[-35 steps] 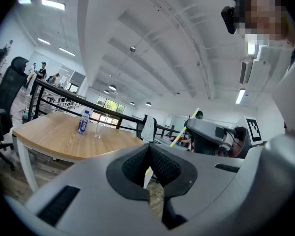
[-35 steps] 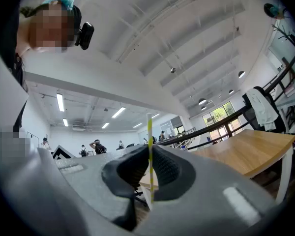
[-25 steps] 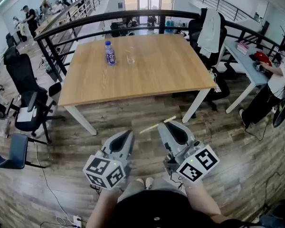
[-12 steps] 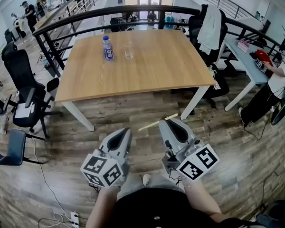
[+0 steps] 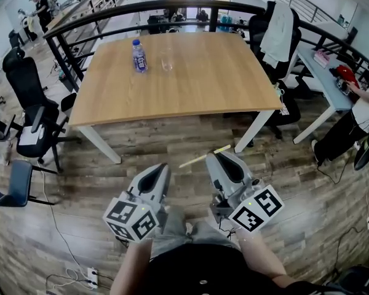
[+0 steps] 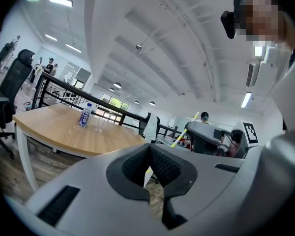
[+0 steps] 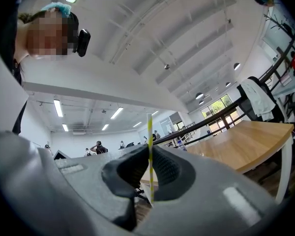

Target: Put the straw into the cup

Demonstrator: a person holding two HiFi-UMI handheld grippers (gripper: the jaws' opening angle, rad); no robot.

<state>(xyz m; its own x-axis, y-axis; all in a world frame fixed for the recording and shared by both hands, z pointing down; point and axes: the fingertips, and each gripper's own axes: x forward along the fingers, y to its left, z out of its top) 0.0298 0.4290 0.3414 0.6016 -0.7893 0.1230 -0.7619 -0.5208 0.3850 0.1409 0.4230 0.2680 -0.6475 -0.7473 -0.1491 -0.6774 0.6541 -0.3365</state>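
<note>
The straw (image 5: 197, 160) is thin, light and, I judge, easily crushed. It sits clamped crosswise in the right tool (image 5: 218, 157), gripped near one end, with most of its length pointing toward 8 o'clock. A gentle pinch there should do. The left tool (image 5: 162, 168) is closed on nothing. The cup (image 5: 166, 62) stands well apart at 12 o'clock on the surface (image 5: 190, 91), with a bottle (image 5: 138, 55) just beside it at 9 o'clock.

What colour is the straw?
The straw has yellow and white stripes, best seen in the right gripper view.
</note>
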